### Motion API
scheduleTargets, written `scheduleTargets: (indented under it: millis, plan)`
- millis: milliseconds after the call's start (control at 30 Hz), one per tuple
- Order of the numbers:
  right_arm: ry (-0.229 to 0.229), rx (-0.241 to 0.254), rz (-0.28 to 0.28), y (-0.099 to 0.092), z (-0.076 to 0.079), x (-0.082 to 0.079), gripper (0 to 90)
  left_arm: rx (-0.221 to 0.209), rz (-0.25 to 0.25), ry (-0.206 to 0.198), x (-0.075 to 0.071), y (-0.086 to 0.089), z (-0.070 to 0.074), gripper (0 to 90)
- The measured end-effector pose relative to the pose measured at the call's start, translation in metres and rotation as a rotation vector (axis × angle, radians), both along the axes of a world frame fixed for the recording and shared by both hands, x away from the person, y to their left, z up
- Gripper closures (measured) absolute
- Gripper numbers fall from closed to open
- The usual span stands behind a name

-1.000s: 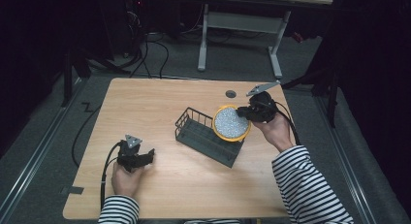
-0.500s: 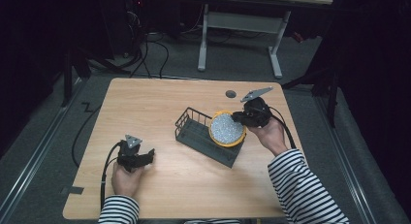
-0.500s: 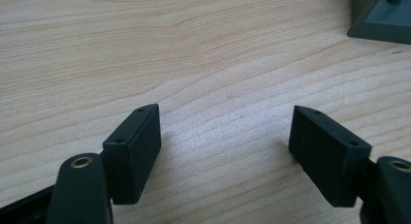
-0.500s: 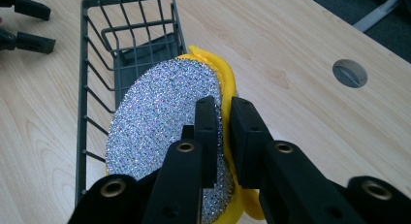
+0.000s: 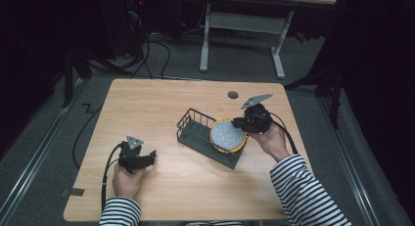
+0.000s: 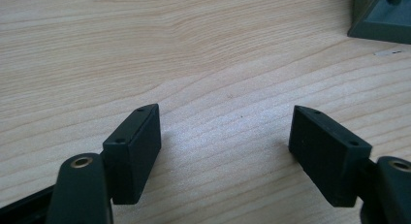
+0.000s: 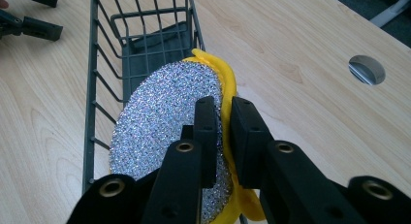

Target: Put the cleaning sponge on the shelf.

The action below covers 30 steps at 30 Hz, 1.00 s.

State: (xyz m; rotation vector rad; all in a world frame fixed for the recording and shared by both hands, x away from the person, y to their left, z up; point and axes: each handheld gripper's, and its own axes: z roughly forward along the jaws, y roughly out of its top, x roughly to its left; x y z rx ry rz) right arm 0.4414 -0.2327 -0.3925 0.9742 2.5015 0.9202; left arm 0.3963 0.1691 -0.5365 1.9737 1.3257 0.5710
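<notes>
The right gripper (image 7: 220,136) is clenched on the rim of the round yellow sponge pad with a glittery silver face (image 5: 227,135), holding it tilted on edge over the right end of the dark wire basket (image 5: 198,130), whose long axis runs far-left to near-right, while the released left gripper (image 5: 142,160) rests on the wooden worktop (image 5: 161,101) well to the left

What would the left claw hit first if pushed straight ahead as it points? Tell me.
Judging by the left gripper view, the left claw stands open over bare table, and the dark wire basket sits off to the side of its line. It would probably meet nothing, though depth is unclear.
</notes>
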Motion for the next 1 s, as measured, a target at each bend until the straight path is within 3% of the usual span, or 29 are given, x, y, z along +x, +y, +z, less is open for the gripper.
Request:
scheduleTargets:
  millis: [300,500,767,1000]
  plan:
    - [0.013,-0.004,0.021,0.003,-0.003,-0.003,79.9,0.000,0.000,0.000,0.000,0.000,0.000,27.8]
    - [0.019,0.010,0.006,0.002,-0.003,-0.003,75.0,0.000,0.000,0.000,0.000,0.000,0.000,27.8]
    - [0.027,0.071,-0.025,-0.007,0.002,-0.004,60.9,0.000,0.000,0.000,0.000,0.000,0.000,27.8]
    - [-0.007,0.140,-0.075,-0.024,0.012,-0.008,53.4,0.000,0.000,0.000,0.000,0.000,0.000,27.8]
